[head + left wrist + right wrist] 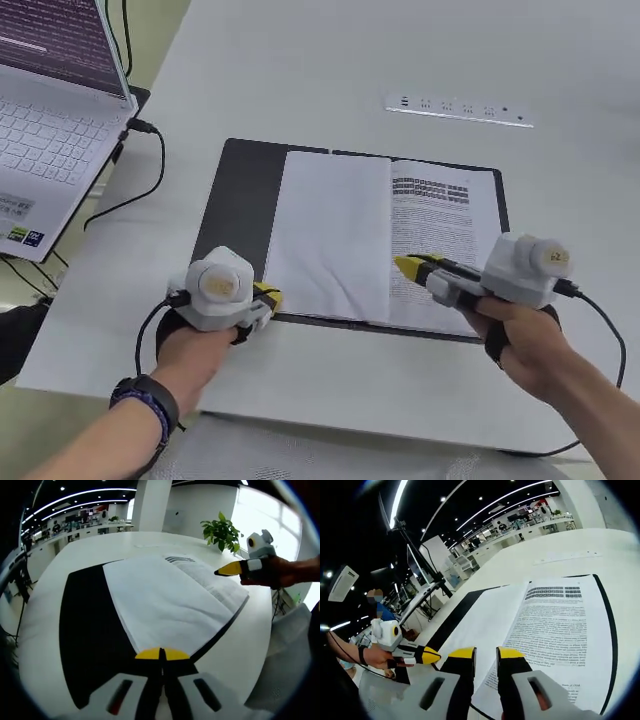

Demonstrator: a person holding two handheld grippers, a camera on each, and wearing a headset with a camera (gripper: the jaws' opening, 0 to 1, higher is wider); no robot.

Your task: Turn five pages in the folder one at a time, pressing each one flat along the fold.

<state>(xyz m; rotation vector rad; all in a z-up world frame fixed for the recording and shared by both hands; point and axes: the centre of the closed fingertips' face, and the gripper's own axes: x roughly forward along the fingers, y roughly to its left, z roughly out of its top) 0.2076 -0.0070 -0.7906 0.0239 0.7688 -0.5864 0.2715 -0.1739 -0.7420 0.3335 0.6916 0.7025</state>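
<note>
Head view looks down at a white table [300, 70] with a black folder [238, 200] lying open on it. The folder sits in the middle of the table, in front of the person. On its left side lies a blank white page [330, 235]. On its right side lies a page full of print [445, 225]. The fold runs down between the two pages.

The left gripper [268, 297] is at the near edge of the folder, by the bottom corner of the blank page. In the left gripper view its two yellow tips are pressed together with nothing between them.

The right gripper [407, 265] is over the lower part of the printed page, close to the fold. In the right gripper view its yellow tips stand a little apart, and nothing sits in the gap. Whether the tips touch the paper cannot be told.

A laptop [50, 110] is open at the far left of the table, with a black cable [150, 170] plugged into its side. A white power strip [458, 110] lies beyond the folder. A green plant [222, 532] shows in the left gripper view.
</note>
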